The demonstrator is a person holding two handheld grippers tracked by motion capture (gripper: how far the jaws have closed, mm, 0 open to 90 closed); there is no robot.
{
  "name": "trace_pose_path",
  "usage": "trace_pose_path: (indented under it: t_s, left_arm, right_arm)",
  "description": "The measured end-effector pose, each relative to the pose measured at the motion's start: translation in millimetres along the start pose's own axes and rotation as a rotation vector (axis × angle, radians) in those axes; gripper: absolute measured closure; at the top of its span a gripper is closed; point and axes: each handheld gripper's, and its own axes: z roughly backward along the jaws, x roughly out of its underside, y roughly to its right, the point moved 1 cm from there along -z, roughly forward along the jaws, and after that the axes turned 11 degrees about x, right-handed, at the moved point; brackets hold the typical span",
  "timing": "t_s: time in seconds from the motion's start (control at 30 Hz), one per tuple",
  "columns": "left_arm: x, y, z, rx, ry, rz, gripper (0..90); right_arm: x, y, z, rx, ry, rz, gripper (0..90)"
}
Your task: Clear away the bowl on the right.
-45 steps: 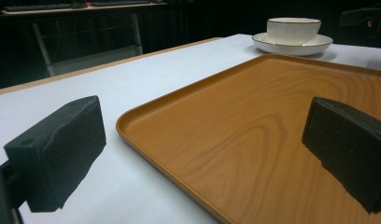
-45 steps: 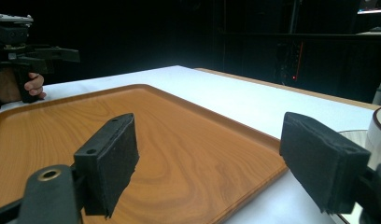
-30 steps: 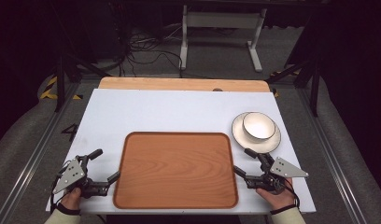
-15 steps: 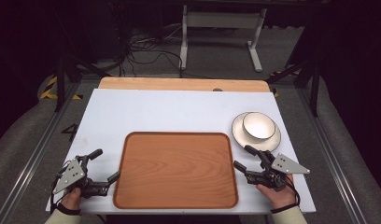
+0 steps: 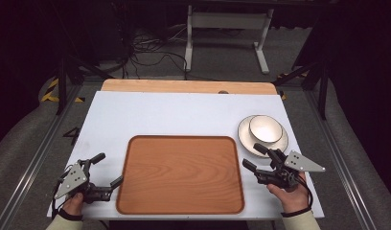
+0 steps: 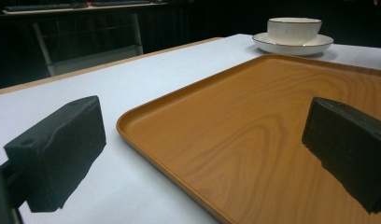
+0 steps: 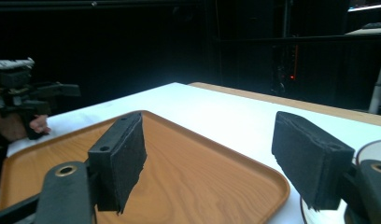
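An empty wooden tray [image 5: 181,175] lies at the front middle of the white table. A white bowl [image 5: 265,128] sits in a white plate [image 5: 246,139] beyond the tray's right far corner. My left gripper [image 5: 109,168] is open beside the tray's left edge, with its jaws level and nothing between them. My right gripper [image 5: 251,155] is open at the tray's right edge, just short of the plate. In the left gripper view the jaws [image 6: 202,154] frame the tray [image 6: 272,116], with the bowl [image 6: 293,30] far behind. In the right gripper view the jaws [image 7: 215,158] straddle the tray's corner [image 7: 268,182].
The white tabletop [image 5: 184,115] stretches behind the tray, with a wooden strip [image 5: 184,86] along its far edge. Metal rails [image 5: 30,153] run down both sides. A stand [image 5: 227,28] and cables lie on the dark floor beyond.
My right gripper has lifted slightly and edged toward the plate. The left gripper, tray, bowl and plate have not moved.
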Motion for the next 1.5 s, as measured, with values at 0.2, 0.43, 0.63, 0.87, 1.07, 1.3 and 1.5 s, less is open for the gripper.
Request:
trace_pose_path:
  t_s: [0.2,0.43,0.63,0.87,1.07,1.3,1.5]
  left_arm:
    - [-0.1,-0.6,-0.1,-0.001,0.002,-0.003,0.3]
    - [-0.2,-1.2,-0.1,0.002,-0.003,0.002,0.3]
    - [-0.1,-0.7,-0.3,0.003,0.000,0.003,0.3]
    - [-0.4,-1.3,-0.3,0.005,-0.008,0.005,0.3]
    - [-0.4,-1.4,-0.2,0.004,-0.008,0.003,0.3]
    - [-0.4,-1.3,-0.2,0.003,-0.008,0.004,0.3]
    - [-0.4,-1.3,-0.4,0.005,-0.008,0.005,0.3]
  right_arm:
    - [-14.8,-2.6,0.9,-0.008,-0.085,-0.003,27.8]
    - [-24.3,-5.3,-2.4,-0.009,-0.062,0.029,28.0]
    - [-25.9,-1.8,-4.3,-0.009,-0.061,0.034,29.2]
    - [-30.6,10.0,-8.5,0.025,-0.066,0.052,29.8]
    - [-37.5,27.4,-11.9,0.067,-0.068,0.067,31.2]
    - [-49.1,47.9,-14.1,0.111,-0.082,0.061,34.0]
    - [-60.3,61.9,-16.3,0.150,-0.129,0.064,34.7]
